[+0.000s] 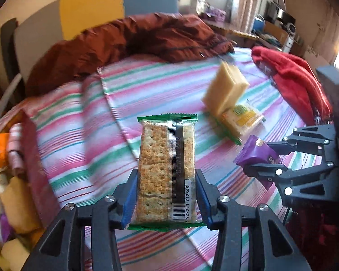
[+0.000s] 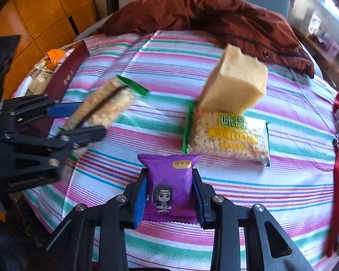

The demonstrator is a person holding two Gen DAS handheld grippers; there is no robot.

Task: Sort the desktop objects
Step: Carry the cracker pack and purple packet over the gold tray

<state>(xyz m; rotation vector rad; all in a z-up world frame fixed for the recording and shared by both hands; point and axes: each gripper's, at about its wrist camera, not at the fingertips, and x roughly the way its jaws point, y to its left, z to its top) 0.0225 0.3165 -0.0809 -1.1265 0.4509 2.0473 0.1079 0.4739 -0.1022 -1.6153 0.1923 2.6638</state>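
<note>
Two tongs are each clamped on a snack pack above the round surface [image 2: 237,185], which is covered with a striped cloth in pink, green and white. The left tongs [image 1: 167,199] are narrowed to the width of a clear green-edged cracker pack [image 1: 167,171]; their blue-padded fingers press its two long sides near the barcode end, and the pack stands out forward along the fingers with its dark back seam facing the camera. In the right wrist view the same pack appears at the left, held off the cloth and blurred. The right tongs [image 2: 169,197] are closed to the width of a small purple snack packet [image 2: 169,180] printed with a cartoon figure, one blue pad against each side, and the packet is lifted clear of the cloth. Beyond it a second cracker pack [image 2: 228,139] with a yellow and green label lies flat on the cloth, and a pale yellow sponge block [image 2: 235,83] leans tilted against its far edge, touching it. A dark red booklet [image 2: 65,76] sits at the left rim of the surface beside some orange wrappers. A brown jacket [image 2: 214,15] is heaped along the far edge, and a red garment [image 1: 291,83] lies at the right side.
</note>
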